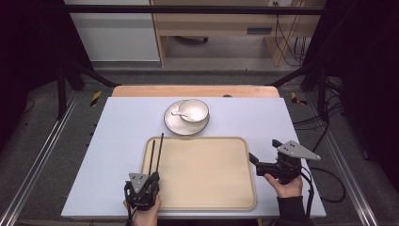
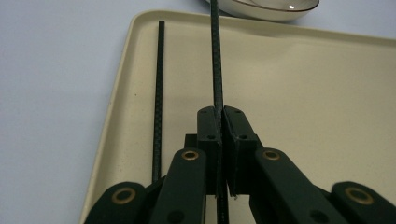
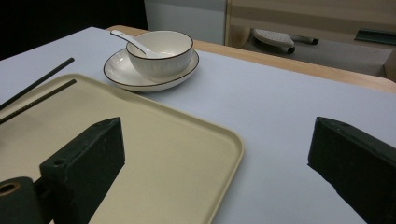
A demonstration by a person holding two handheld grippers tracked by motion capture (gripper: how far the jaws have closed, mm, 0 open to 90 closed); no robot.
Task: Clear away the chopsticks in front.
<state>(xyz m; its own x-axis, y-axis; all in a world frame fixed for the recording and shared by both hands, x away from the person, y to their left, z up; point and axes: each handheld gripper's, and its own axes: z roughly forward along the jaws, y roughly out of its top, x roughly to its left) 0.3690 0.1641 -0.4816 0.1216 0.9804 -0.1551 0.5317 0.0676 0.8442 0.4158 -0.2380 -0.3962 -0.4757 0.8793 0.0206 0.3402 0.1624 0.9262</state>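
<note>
Thin black carbon chopstick point(image 2: 216, 56) sits clamped between the closed jaws of the left gripper point(image 1: 142, 184), lower left, pointing up-frame. Lower right, the right gripper point(image 1: 277, 162) gapes wide and empty beside the beige plastic tray point(image 1: 244, 197).

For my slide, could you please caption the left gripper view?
Left claw clamps one chopstick; another lies on tray.

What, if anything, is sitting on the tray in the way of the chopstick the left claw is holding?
Nothing visible blocks it. The left claw is shut on one black chopstick, raised over the beige tray. The second chopstick lies flat beside it near the tray's left rim, and the tray around them looks bare.
</note>
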